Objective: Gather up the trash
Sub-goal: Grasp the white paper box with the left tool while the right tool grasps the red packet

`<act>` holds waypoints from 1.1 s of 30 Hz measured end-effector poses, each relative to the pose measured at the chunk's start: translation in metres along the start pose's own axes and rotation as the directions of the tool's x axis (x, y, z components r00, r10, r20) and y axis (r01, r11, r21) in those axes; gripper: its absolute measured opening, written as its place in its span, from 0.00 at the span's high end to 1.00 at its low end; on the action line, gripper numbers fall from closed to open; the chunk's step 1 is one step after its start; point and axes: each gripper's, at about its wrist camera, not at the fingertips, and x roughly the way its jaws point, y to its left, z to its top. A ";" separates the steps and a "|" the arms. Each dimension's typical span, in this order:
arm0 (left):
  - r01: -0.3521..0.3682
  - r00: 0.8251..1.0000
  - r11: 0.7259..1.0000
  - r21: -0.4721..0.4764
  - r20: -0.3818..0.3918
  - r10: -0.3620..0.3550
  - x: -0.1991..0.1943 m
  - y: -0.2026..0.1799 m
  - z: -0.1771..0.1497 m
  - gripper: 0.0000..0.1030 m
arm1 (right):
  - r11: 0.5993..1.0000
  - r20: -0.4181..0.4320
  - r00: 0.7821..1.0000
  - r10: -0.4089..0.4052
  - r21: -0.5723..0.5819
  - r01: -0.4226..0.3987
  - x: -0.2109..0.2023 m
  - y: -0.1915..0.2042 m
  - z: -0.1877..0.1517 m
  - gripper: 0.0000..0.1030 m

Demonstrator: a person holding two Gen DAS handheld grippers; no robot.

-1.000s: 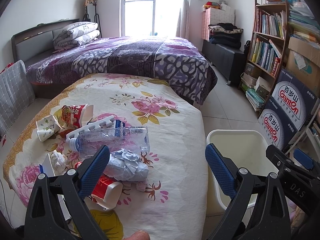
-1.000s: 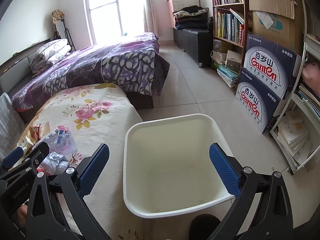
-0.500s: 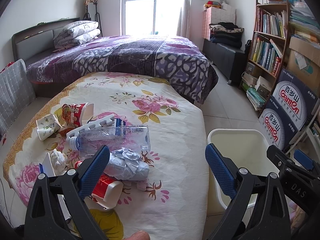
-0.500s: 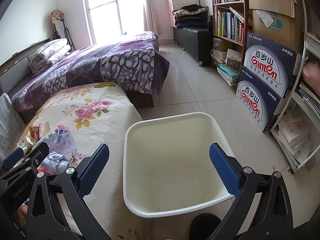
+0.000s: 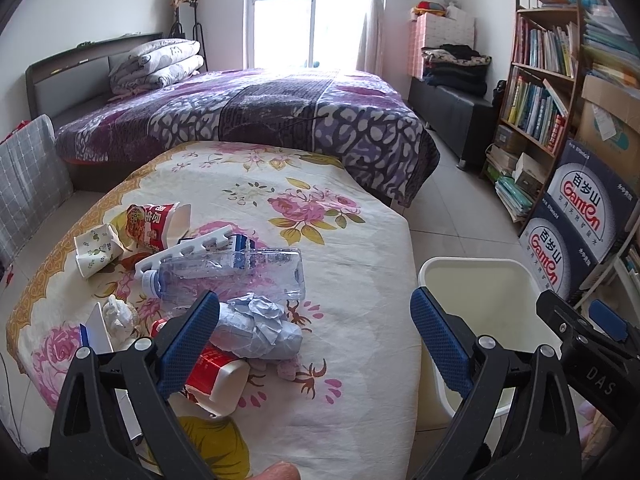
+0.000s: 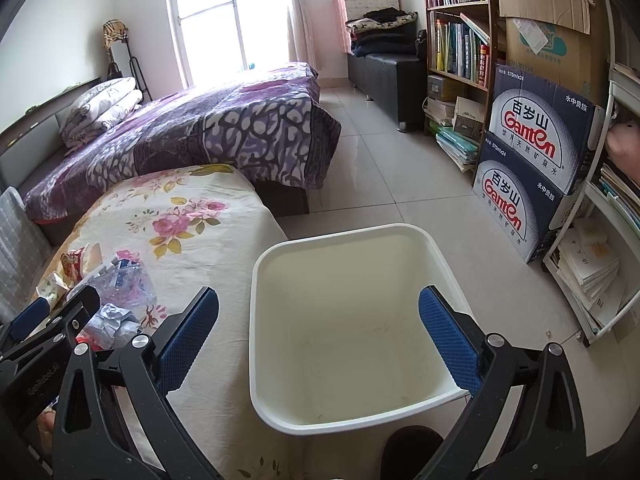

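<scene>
Trash lies in a pile on the left of a floral-clothed table (image 5: 352, 248): a clear plastic bottle (image 5: 228, 274), a crumpled blue-grey paper wad (image 5: 260, 326), a red and white carton (image 5: 218, 372), a snack cup (image 5: 150, 224), a paper cup (image 5: 96, 250) and a tissue ball (image 5: 118, 316). A white bin (image 6: 352, 328) stands on the floor right of the table, nothing in it. My left gripper (image 5: 314, 344) is open and empty above the table's near edge. My right gripper (image 6: 318, 344) is open and empty above the bin.
A bed with a purple cover (image 5: 260, 108) lies behind the table. Two Ganten water boxes (image 6: 532, 160) and a bookshelf (image 6: 456, 48) line the right wall. A white rack of papers (image 6: 592, 264) stands right of the bin. Tiled floor (image 6: 384, 168) runs between.
Both views have shifted very slightly; the trash and the bin have not moved. Both grippers stay open.
</scene>
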 end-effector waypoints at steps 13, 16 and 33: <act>0.022 1.000 0.997 -0.068 -0.011 -0.023 -0.002 0.007 0.005 0.09 | 1.000 -0.004 1.000 0.002 0.004 -0.002 0.000 -0.002 0.001 0.07; -0.009 1.000 0.997 -0.083 -0.003 0.009 -0.002 0.015 0.006 0.09 | 1.000 -0.029 0.999 0.025 0.014 -0.024 0.003 0.007 -0.002 0.07; -0.429 0.890 0.802 -0.417 -0.348 0.295 0.020 0.172 -0.020 0.09 | 0.988 -0.442 0.889 0.123 -0.025 -0.149 0.053 0.091 -0.011 0.07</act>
